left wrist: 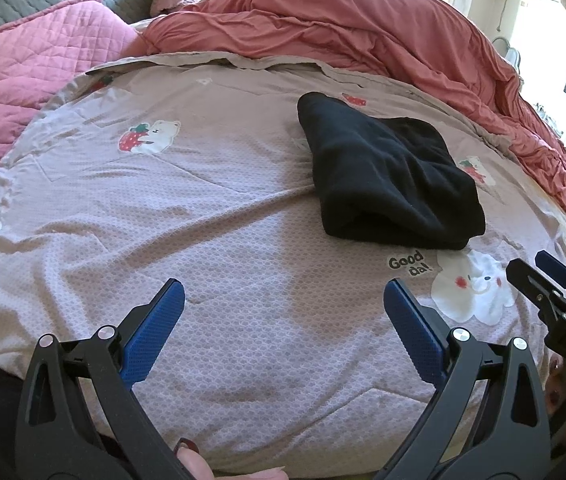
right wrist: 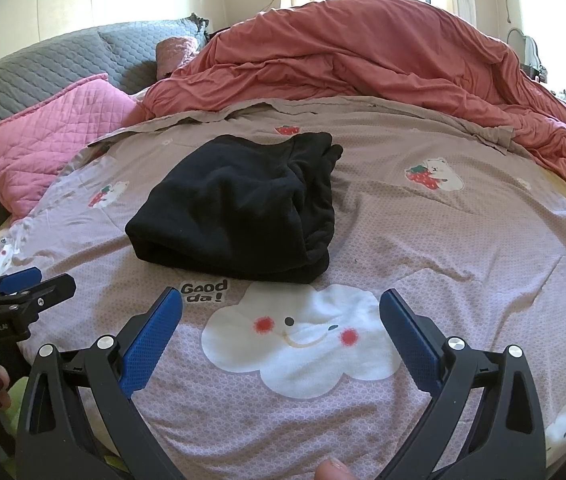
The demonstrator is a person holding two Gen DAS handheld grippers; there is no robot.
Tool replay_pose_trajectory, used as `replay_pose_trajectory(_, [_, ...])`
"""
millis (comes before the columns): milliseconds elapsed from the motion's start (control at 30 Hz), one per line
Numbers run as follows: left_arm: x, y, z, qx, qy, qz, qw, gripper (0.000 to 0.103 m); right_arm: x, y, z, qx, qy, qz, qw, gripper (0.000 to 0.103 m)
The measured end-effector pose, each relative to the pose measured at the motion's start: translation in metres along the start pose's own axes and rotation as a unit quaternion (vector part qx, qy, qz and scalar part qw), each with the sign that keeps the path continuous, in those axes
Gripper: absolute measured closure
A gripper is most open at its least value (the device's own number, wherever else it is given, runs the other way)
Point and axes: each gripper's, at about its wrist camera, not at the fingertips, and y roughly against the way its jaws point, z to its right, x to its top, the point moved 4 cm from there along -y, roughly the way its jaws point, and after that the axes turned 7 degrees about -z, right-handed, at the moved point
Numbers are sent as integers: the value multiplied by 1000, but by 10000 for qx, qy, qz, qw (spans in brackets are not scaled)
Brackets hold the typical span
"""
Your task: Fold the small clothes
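1. Black garment [right wrist: 239, 208] lies bundled, roughly folded, on the printed quilt [right wrist: 463, 248], beyond both tools.
2. Left gripper [left wrist: 283, 312] and right gripper [right wrist: 281, 320]: fingers spread wide, empty, short of the cloth.
3. Judgement: check edges first; pinch near corners low, then fold away evenly.

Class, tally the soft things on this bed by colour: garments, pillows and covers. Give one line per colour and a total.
Black: 1, the folded garment
Pink: 1, the quilted pillow
Red: 1, the bunched duvet
Grey: 1, the quilted cover by the wall
Lilac: 1, the printed blanket
Total: 5
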Motion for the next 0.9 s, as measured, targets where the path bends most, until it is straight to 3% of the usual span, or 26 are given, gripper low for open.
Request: replay_pose_trajectory(900, [-2,-2,2,8,-7,-36,10000,10,-5,-3,4,-70,-23,-74,9999,5])
